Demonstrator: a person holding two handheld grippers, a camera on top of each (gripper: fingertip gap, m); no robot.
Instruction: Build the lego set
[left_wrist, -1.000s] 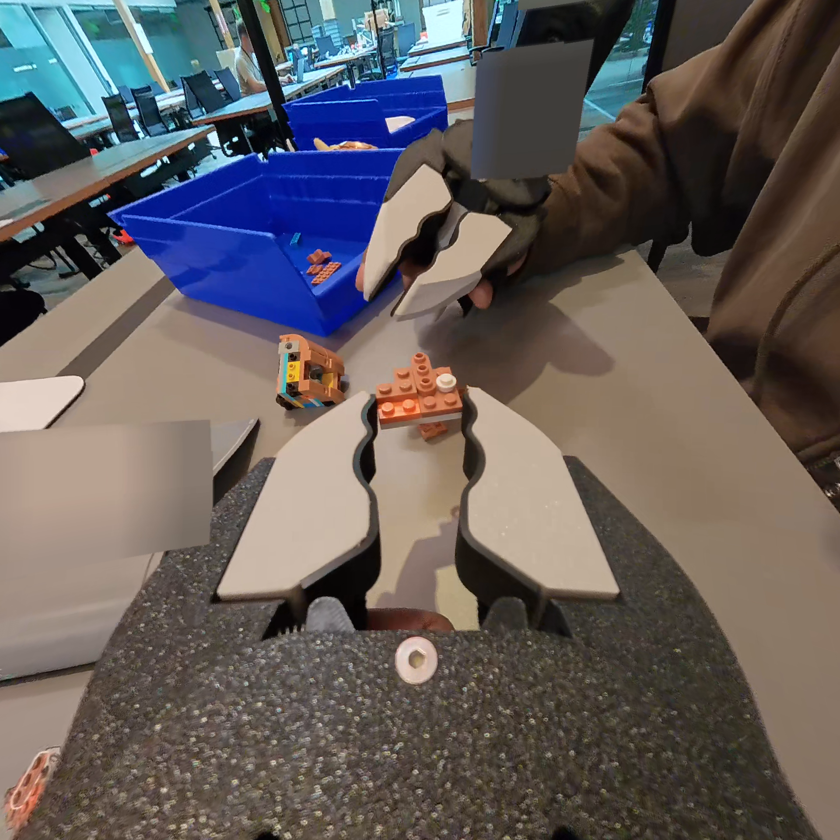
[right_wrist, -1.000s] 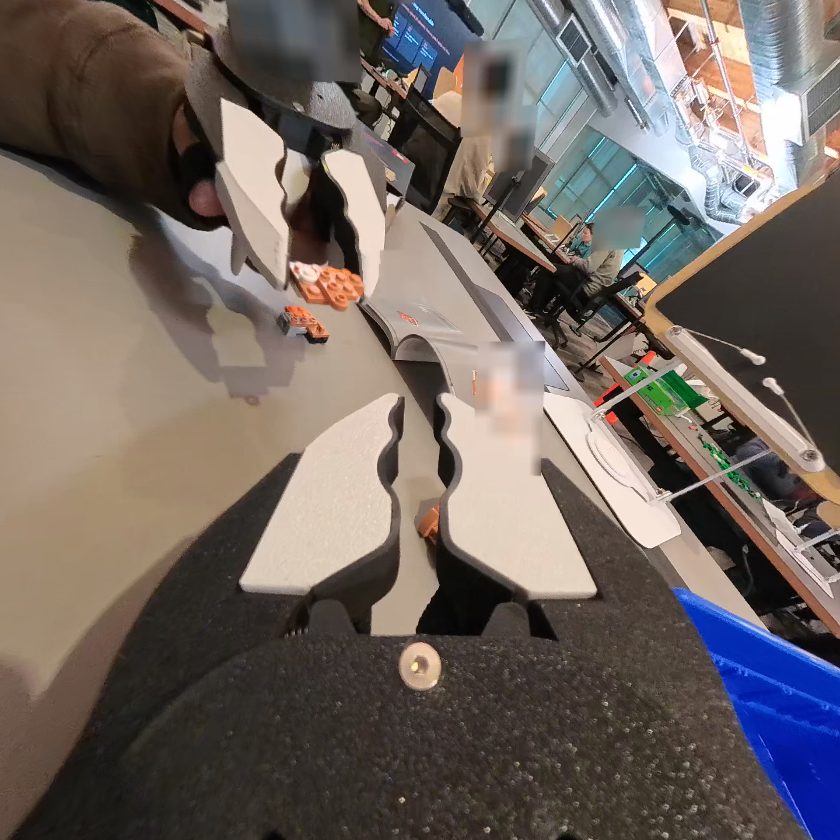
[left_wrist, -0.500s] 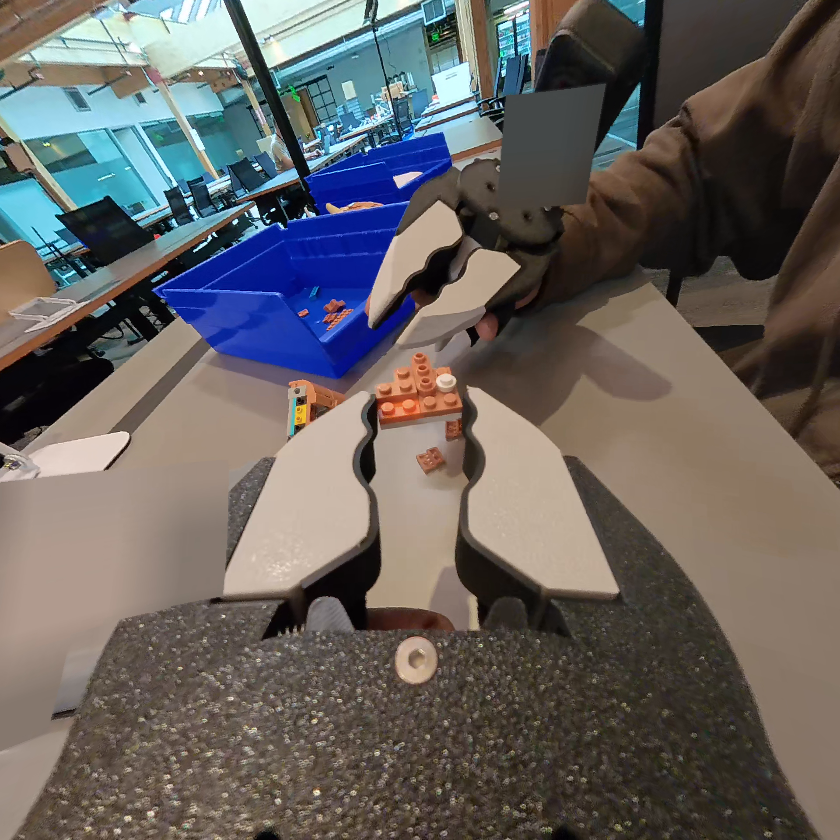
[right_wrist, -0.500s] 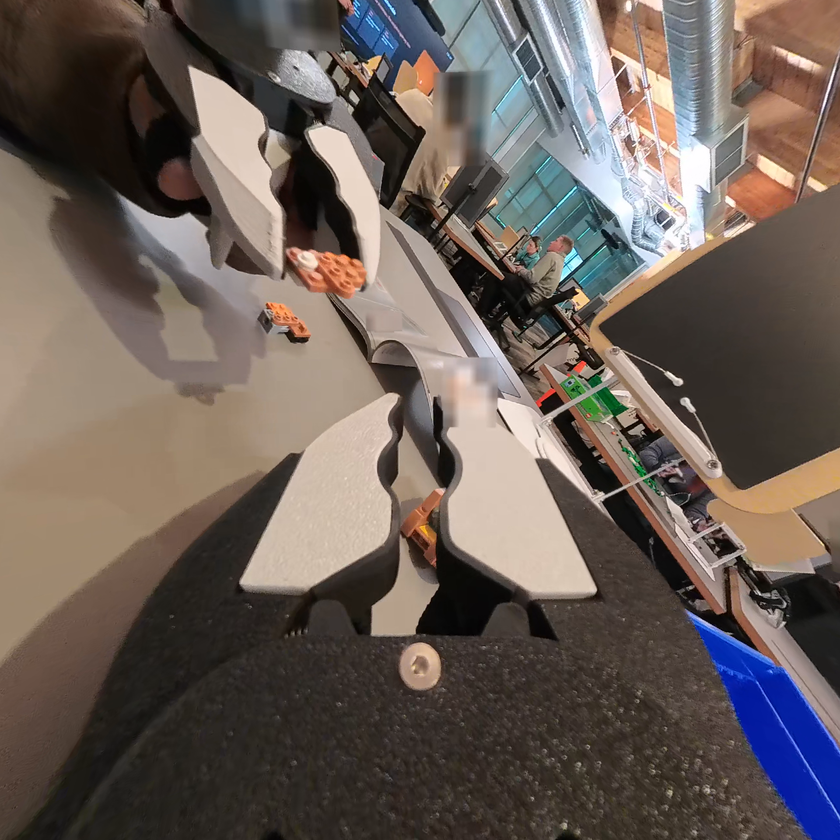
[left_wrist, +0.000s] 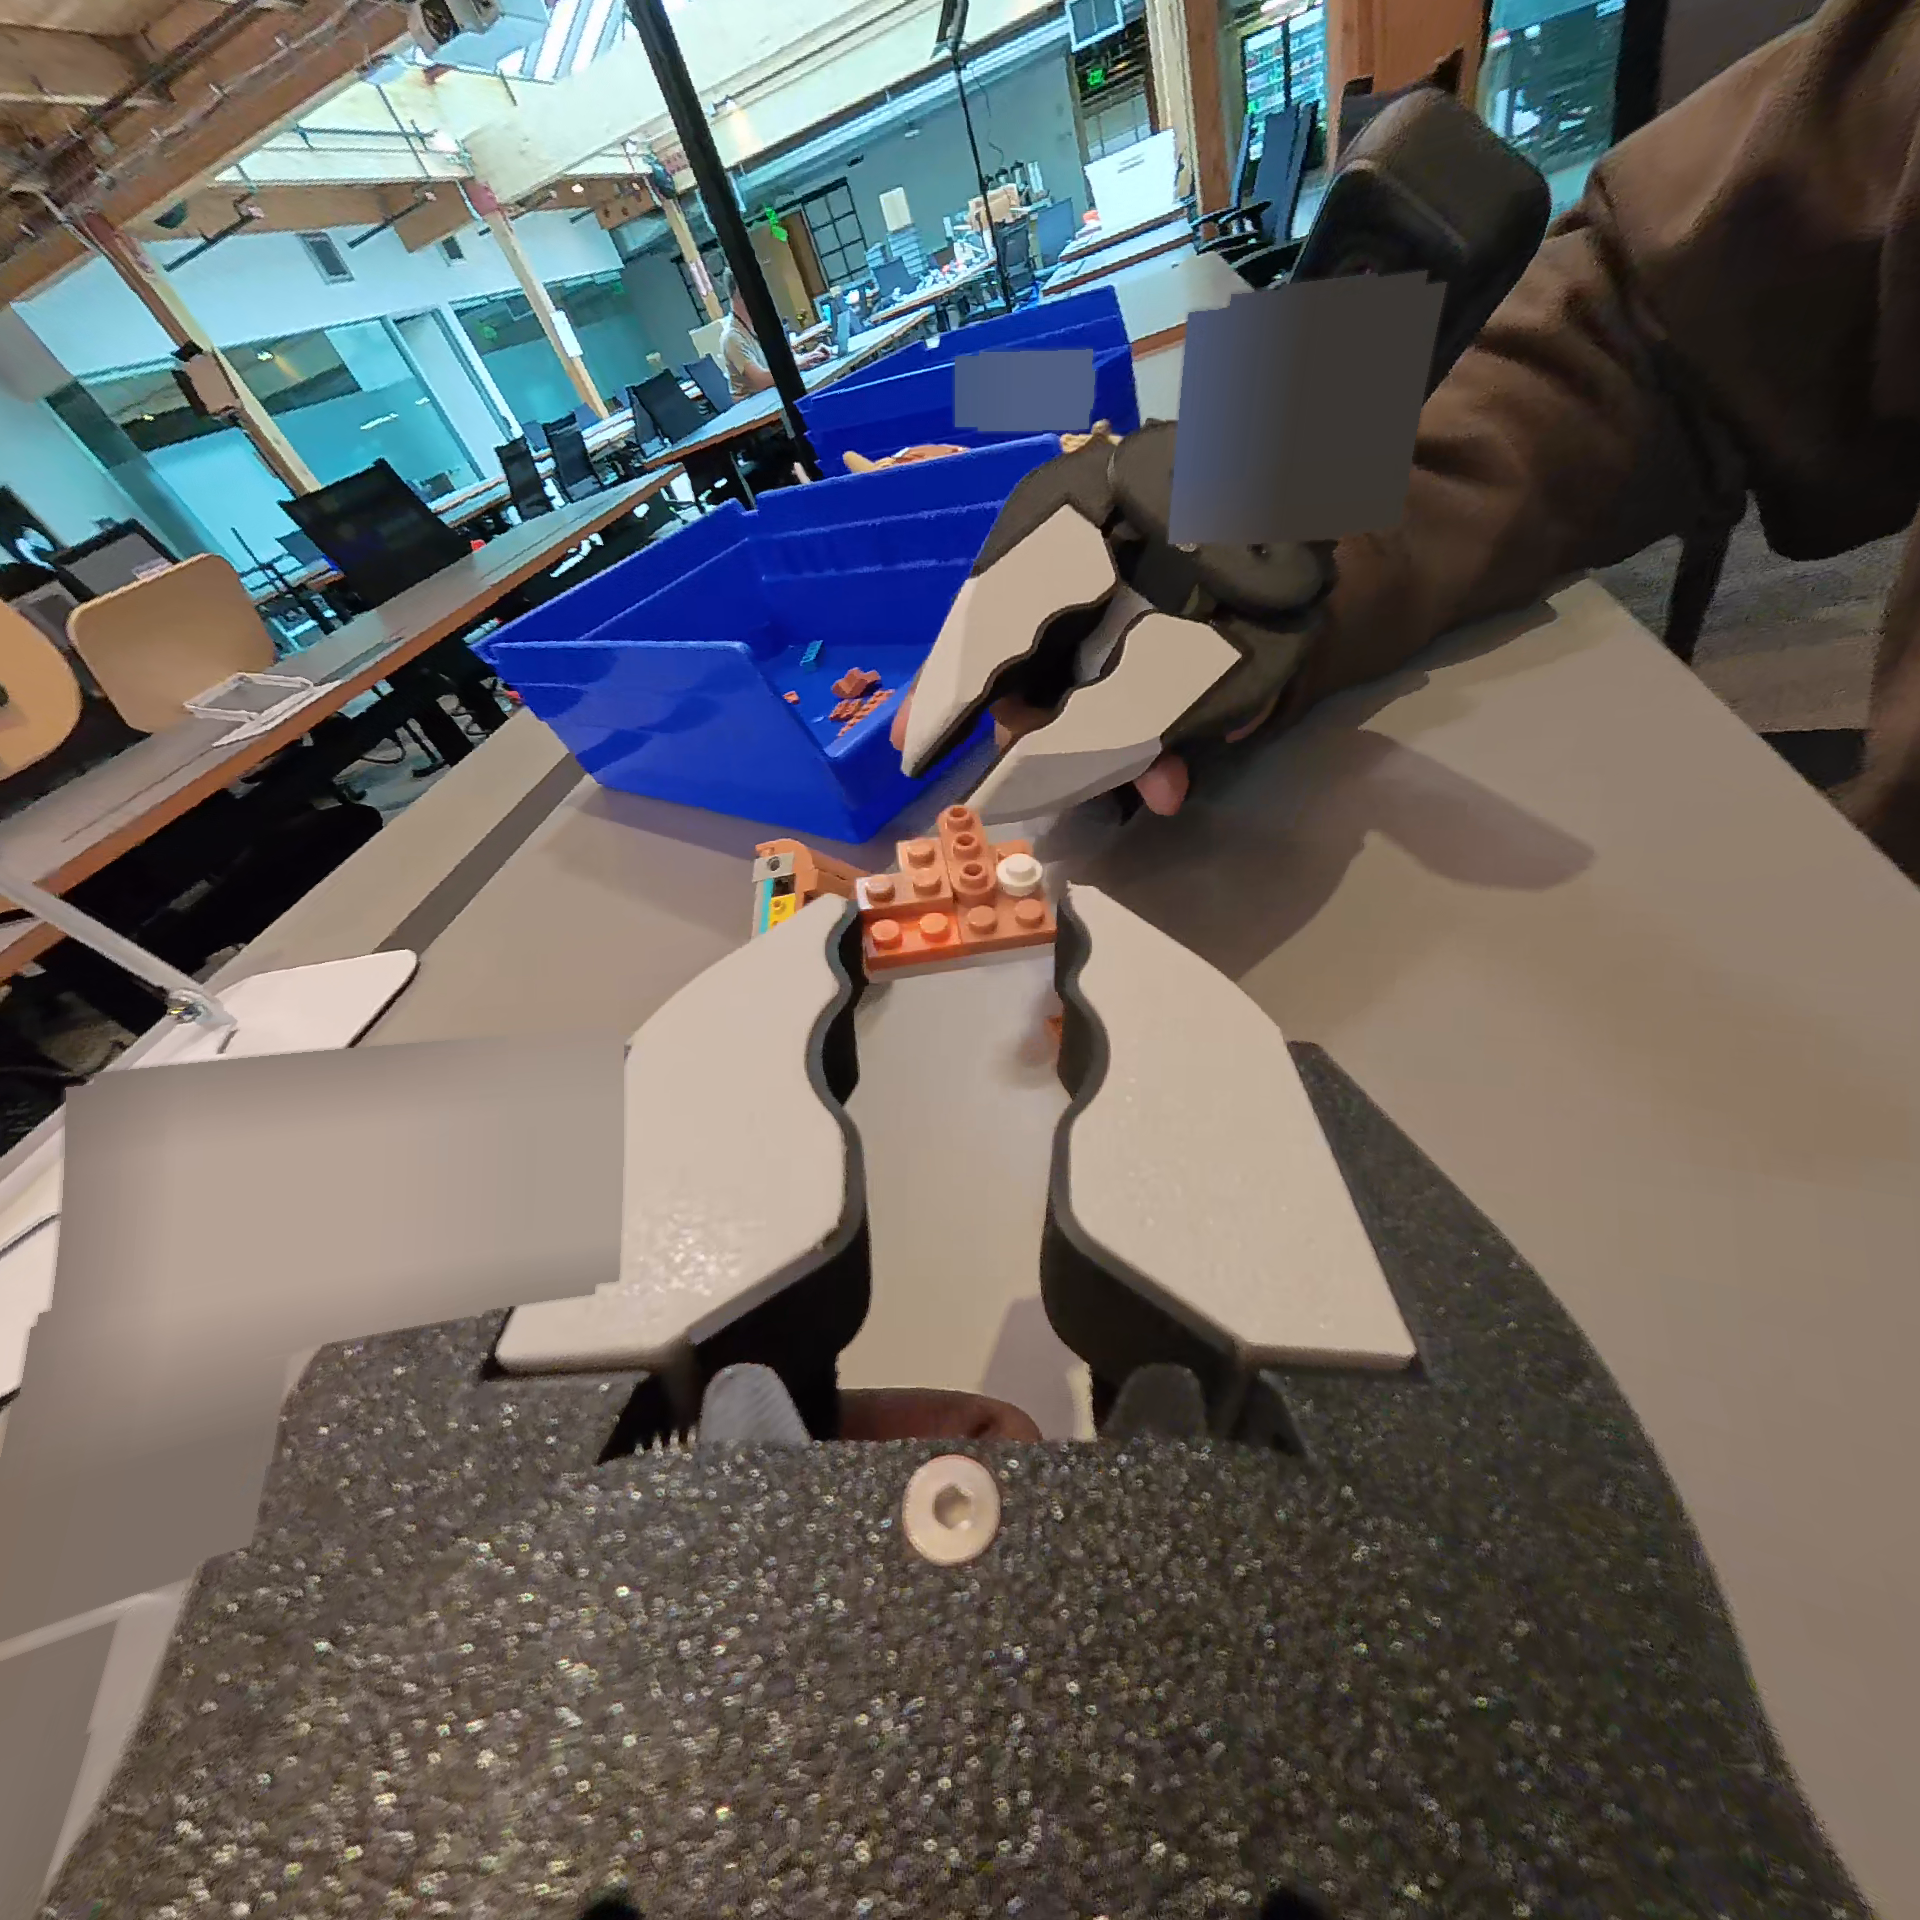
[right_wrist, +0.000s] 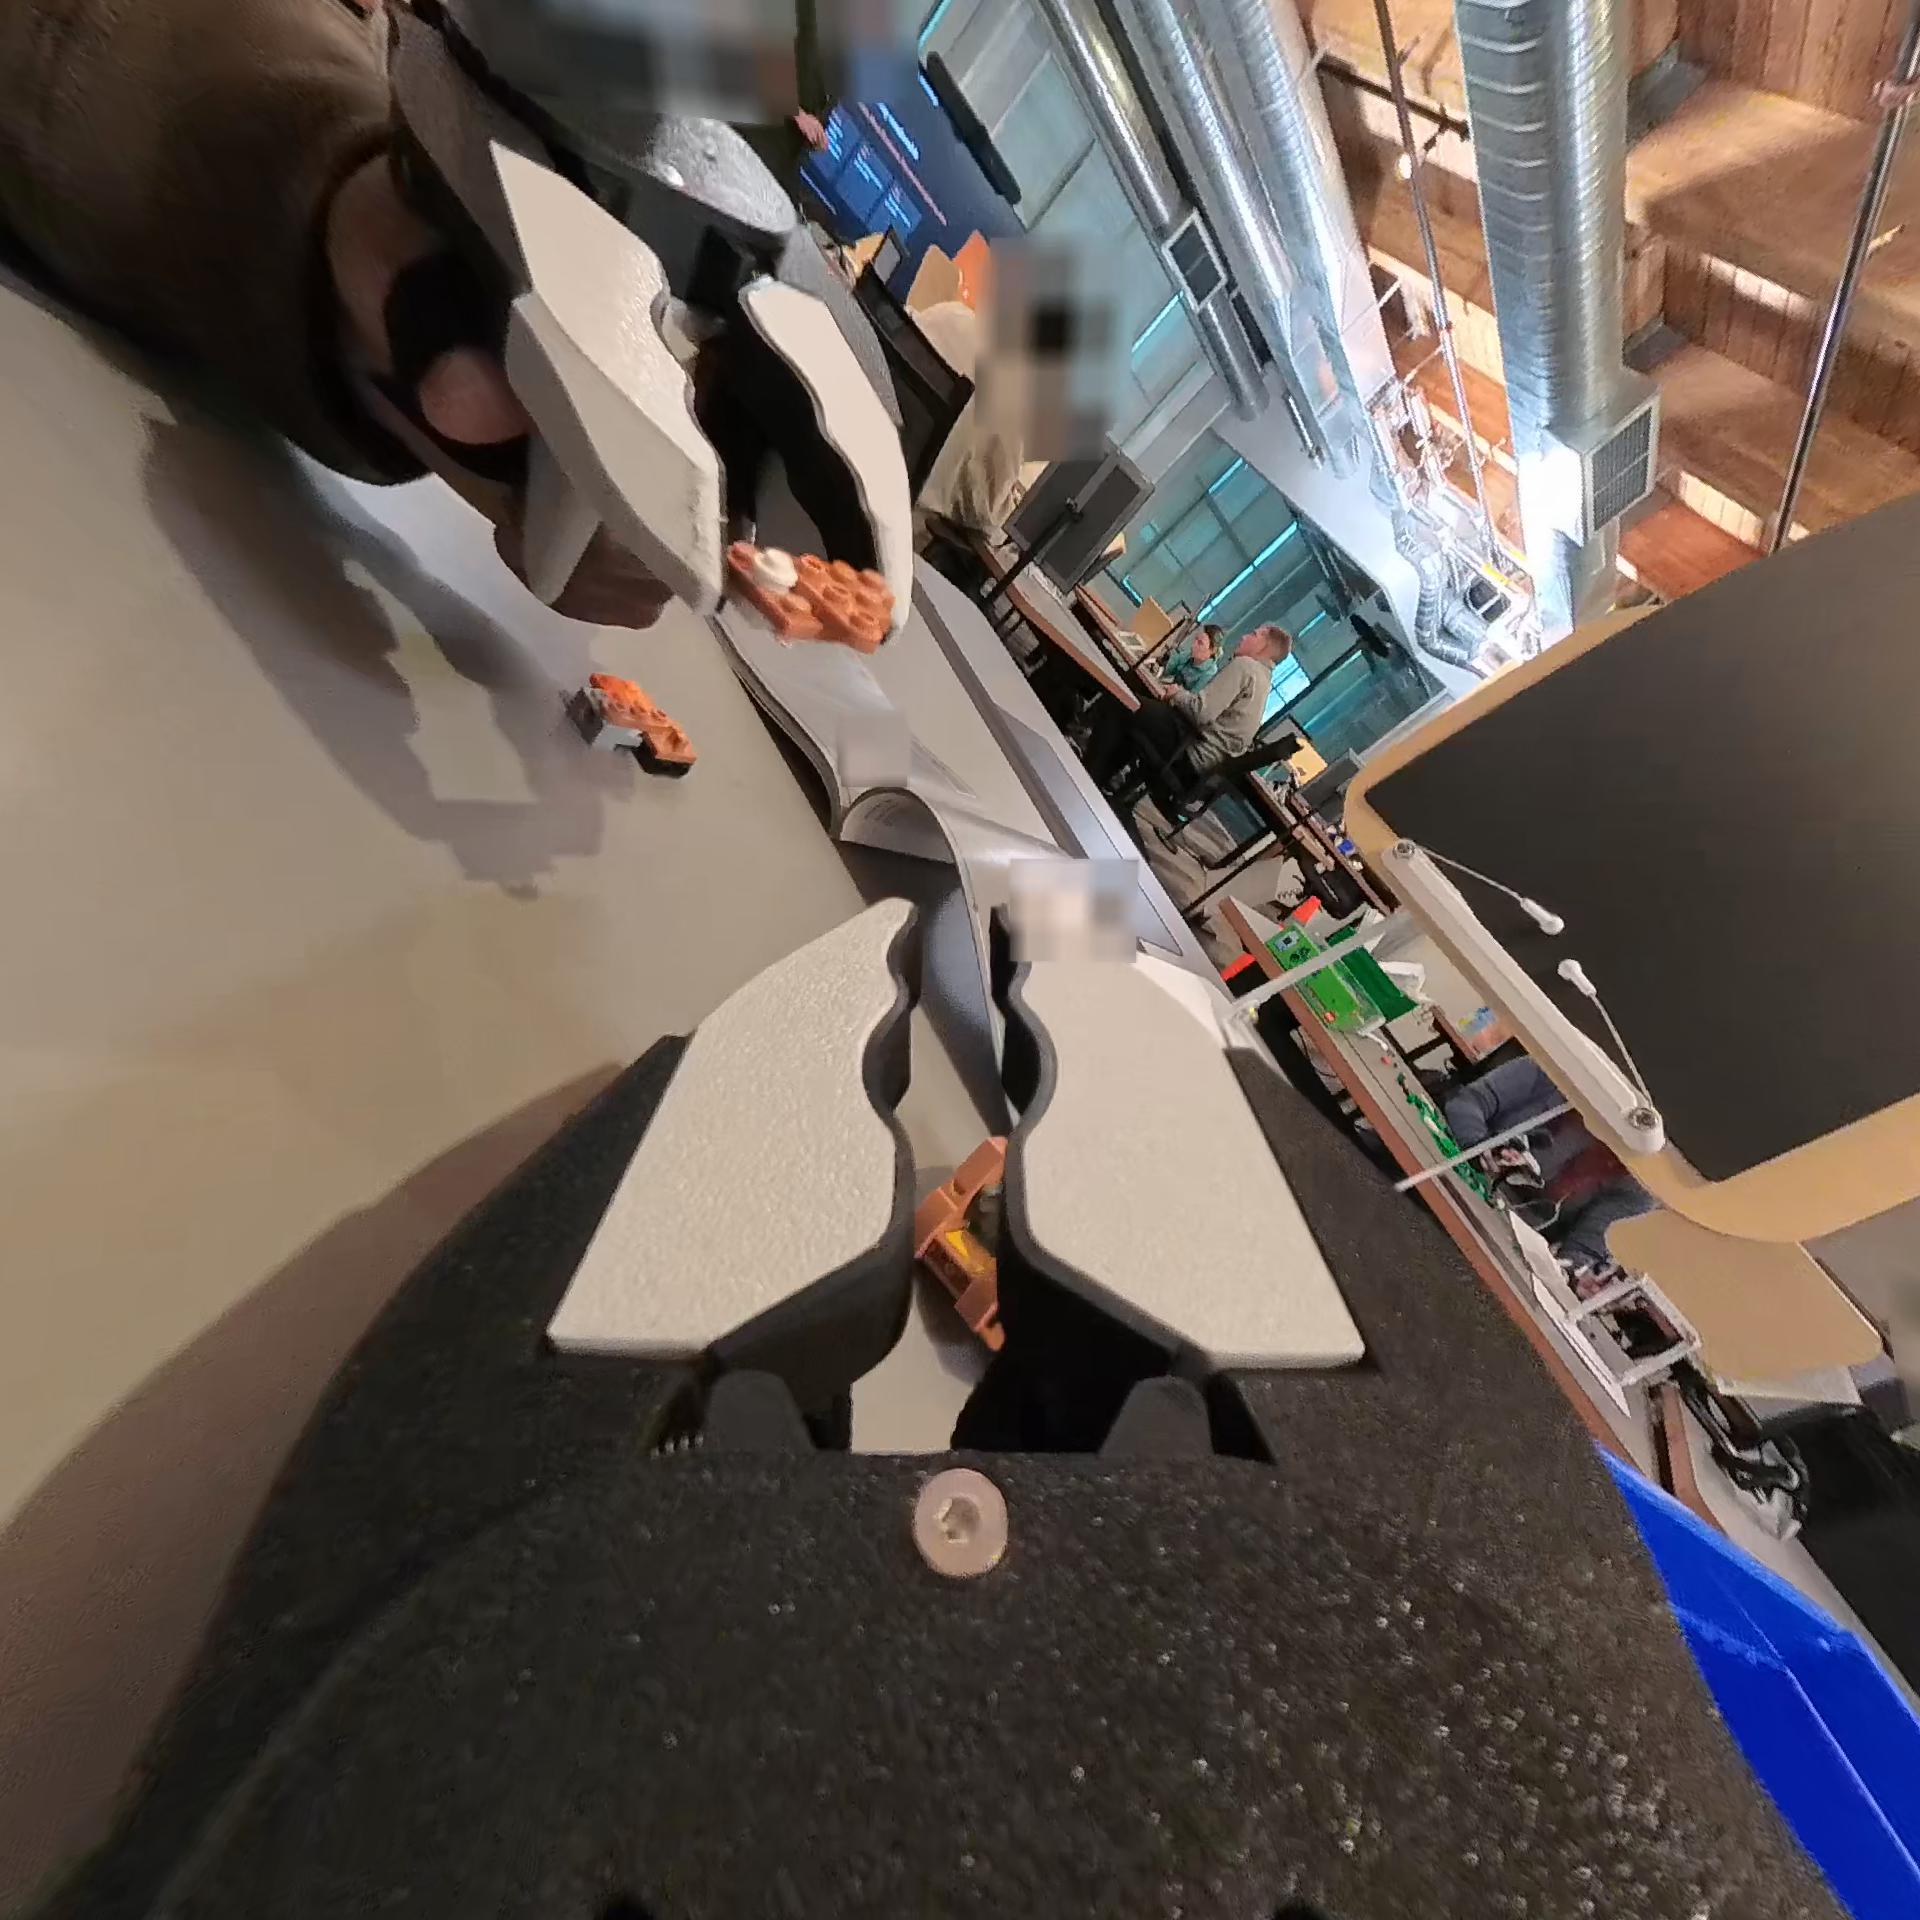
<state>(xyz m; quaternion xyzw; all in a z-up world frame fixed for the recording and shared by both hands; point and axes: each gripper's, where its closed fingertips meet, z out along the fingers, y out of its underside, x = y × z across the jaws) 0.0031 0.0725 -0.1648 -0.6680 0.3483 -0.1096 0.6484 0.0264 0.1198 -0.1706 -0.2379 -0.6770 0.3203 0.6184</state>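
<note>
Bench (left_wrist: 1507, 1091), grey, one, carrying all items listed.

Tools, two. Left tool (left_wrist: 958, 925): fingertips closed on the orange brick assembly (left_wrist: 956, 899), held clear above the bench. Right tool (right_wrist: 954, 930): jaws narrow with a slim gap, nothing seen between the tips; in the left wrist view it hangs just beyond and above the assembly, tips angled down toward it, not touching.

Orange brick assembly, one: stacked orange plates, studs up, with one white round stud (left_wrist: 1019, 873) on its right side.

Small orange-and-grey piece (right_wrist: 631, 724), one, lying on the bench under the left tool; a shadow falls beside it.

Brown built block (left_wrist: 790, 883), one, with teal and yellow parts, on the bench left of the held assembly; in the right wrist view it shows low between the right tool's fingers, behind them.

Blue bins, at least two. Nearest blue bin (left_wrist: 675, 707) sits on the bench beyond the block, with a few loose orange and teal pieces (left_wrist: 852, 696) in it; count unclear. Second bin (left_wrist: 935, 364) behind it.

Open booklet (right_wrist: 904, 790), one, on the bench past the small piece.

White flat board (left_wrist: 312, 997), one, at the bench's left edge.
</note>
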